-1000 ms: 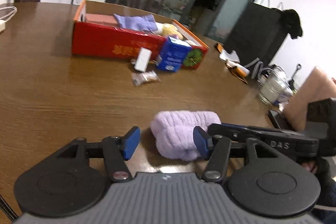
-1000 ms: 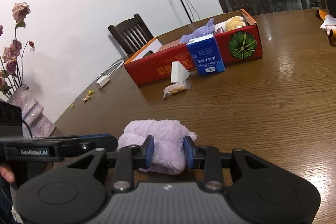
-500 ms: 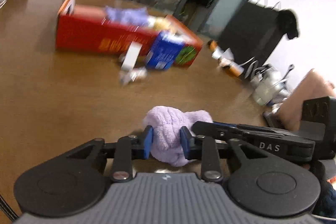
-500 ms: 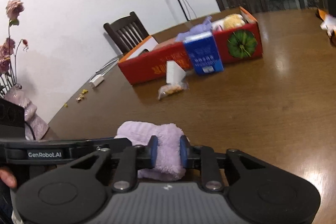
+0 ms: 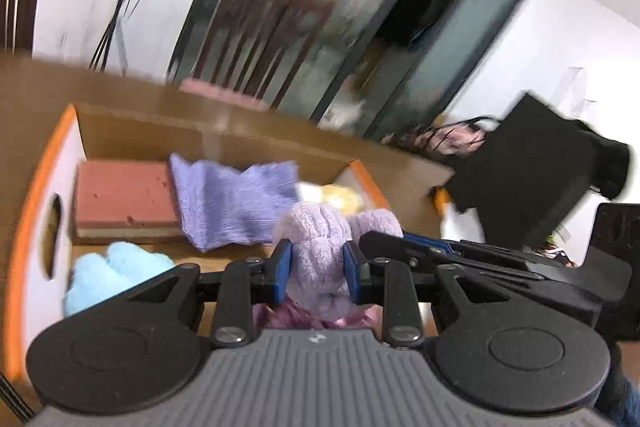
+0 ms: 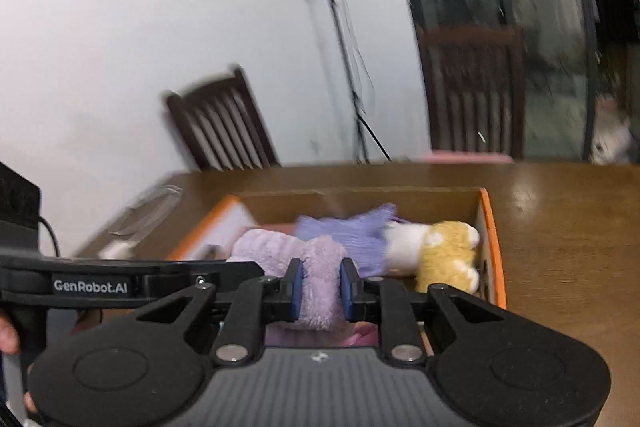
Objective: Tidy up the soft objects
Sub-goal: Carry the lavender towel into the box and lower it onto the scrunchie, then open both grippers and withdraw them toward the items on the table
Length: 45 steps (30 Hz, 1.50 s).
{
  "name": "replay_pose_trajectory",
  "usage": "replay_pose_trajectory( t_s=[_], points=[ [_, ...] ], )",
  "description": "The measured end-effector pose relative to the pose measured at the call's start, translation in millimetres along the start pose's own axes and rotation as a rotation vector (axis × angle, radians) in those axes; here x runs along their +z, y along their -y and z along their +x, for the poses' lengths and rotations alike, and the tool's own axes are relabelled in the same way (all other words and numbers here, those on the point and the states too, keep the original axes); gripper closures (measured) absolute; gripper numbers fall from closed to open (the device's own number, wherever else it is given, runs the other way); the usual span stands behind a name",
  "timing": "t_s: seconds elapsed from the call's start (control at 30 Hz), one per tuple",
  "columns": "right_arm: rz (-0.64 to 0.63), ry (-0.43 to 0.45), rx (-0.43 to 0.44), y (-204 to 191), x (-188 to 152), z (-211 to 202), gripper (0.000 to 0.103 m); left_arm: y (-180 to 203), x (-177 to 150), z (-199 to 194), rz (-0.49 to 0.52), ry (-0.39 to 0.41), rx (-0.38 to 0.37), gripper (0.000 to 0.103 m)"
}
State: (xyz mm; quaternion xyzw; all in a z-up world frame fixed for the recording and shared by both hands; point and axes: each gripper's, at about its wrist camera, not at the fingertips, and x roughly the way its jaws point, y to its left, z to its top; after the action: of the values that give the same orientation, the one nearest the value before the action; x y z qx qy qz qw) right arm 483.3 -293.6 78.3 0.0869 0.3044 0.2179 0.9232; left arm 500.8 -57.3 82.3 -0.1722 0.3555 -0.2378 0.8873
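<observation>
A fluffy lilac towel [image 5: 318, 247] [image 6: 320, 275] hangs over the open cardboard box [image 5: 36, 195] [image 6: 490, 227], pinched from both ends. My left gripper [image 5: 316, 273] is shut on one end of it, my right gripper [image 6: 320, 289] on the other. The right gripper's body reaches in from the right of the left wrist view, the left one's from the left of the right wrist view. Inside the box lie a purple knitted cloth [image 5: 232, 199] [image 6: 352, 231], a pink sponge block [image 5: 120, 199], a light blue fluffy item [image 5: 108, 275] and a yellow-and-white plush toy [image 6: 440, 251].
The box has orange rims and stands on a brown wooden table [image 6: 568, 227]. Wooden chairs [image 6: 224, 127] stand behind the table by a white wall and a glass door. Something pink [image 5: 308, 315] lies in the box under the towel. A black chair back [image 5: 532, 179] stands at the right.
Both grippers closed onto the lilac towel, lifted it off the table and carried it forward to above the open box. The carton and packet in front of the box have left view.
</observation>
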Motion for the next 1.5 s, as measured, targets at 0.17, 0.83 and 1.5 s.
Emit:
replay_pose_trajectory(
  t_s=[0.17,0.83,1.5],
  points=[
    [-0.002,-0.190,-0.092,25,7,74,0.083,-16,6,59,-0.043,-0.138,0.141,0.070],
    [-0.114,-0.055,-0.142,-2,19,1,0.059,3,10,-68,0.143,0.087,0.157,0.028],
    [-0.203,0.225,-0.067,-71,-123,-199,0.021,47,-199,-237,0.369,0.366,0.343,0.001]
  ],
)
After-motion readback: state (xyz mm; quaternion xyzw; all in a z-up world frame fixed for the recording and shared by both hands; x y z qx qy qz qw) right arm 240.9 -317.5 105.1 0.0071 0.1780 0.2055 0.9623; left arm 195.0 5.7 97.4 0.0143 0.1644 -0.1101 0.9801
